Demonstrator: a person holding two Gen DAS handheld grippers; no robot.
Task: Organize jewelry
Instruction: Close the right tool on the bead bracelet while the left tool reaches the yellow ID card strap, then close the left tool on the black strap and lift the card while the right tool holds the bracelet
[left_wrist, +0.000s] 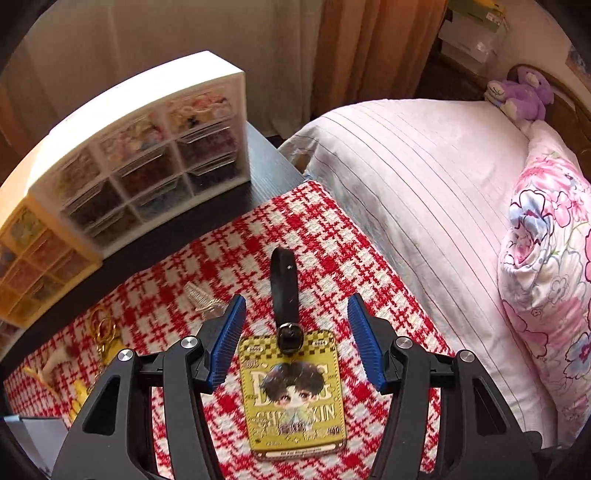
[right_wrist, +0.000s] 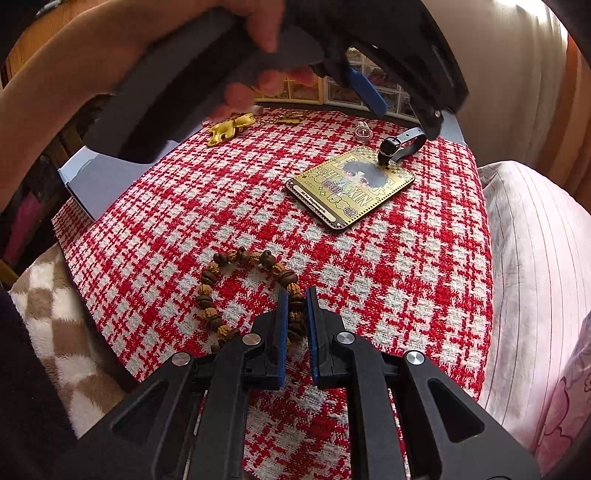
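Low in the frame, right gripper (right_wrist: 296, 314) fingers clamp the bead bracelet (right_wrist: 236, 291); left gripper (left_wrist: 295, 343), fingers apart, hovers over the gold tag (left_wrist: 291, 391), probably its next pick.

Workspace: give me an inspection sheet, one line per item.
Surface: red-and-white checked cloth over a dark table.
Job's things: bead bracelet; gold tag with black strap; drawer boxes at the back.
Clutter: yellow charm, gold keyring, small clear item, white box.
Claws: left claw open above the tag, touching nothing; right claw shut on the bracelet.
Cables: nothing seen.
Surroundings: pink bed, floral pillow, purple plush, curtains.
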